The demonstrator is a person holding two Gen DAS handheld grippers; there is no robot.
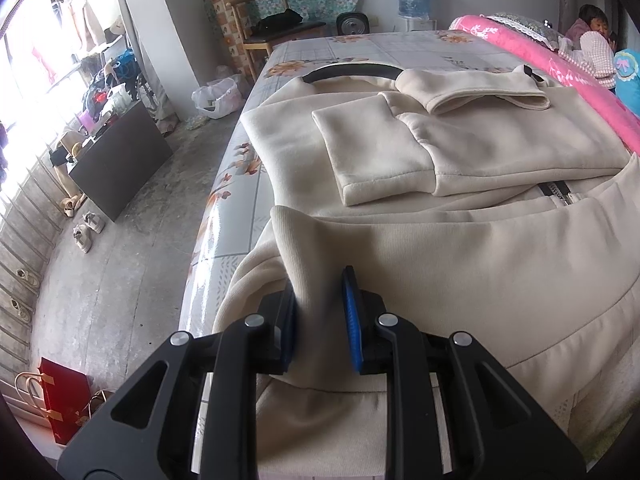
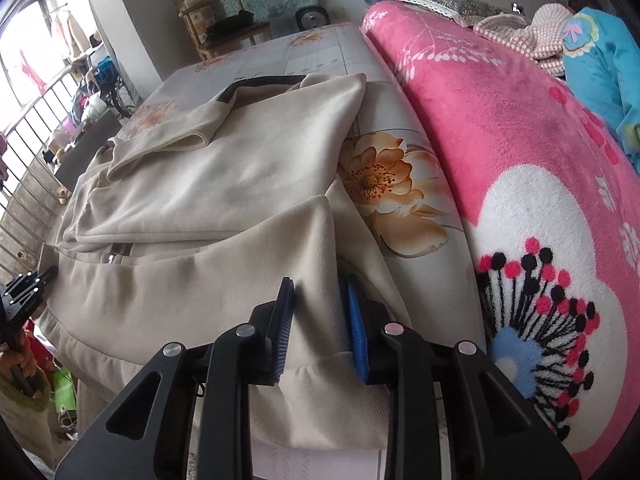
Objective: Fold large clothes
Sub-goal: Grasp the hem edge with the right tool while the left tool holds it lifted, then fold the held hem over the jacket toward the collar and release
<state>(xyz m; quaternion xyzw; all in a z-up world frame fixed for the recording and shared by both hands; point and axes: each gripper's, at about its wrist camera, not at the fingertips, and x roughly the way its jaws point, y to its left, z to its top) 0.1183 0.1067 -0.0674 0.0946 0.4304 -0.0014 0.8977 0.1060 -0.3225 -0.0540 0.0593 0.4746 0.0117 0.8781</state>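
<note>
A cream zip-up jacket (image 1: pixel 460 264) lies on the flowered bed sheet (image 1: pixel 224 240), black collar (image 1: pixel 352 70) at the far end. Both sleeves (image 1: pixel 380 152) are folded across its body. The near hem is raised and doubled back toward the zipper (image 1: pixel 558 192). My left gripper (image 1: pixel 319 280) is shut on a ridge of the hem at the jacket's left corner. In the right wrist view the same jacket (image 2: pixel 200 200) shows, and my right gripper (image 2: pixel 319 282) is shut on the hem's right corner, a fold of fabric pinched between its blue pads.
A thick pink blanket (image 2: pixel 500 140) runs along the bed's right side, close to the right gripper. A person (image 1: pixel 596 24) sits at the far right. Left of the bed are bare floor, shoes (image 1: pixel 86 232), a dark cabinet (image 1: pixel 120 160) and a wooden chair (image 1: pixel 276 28).
</note>
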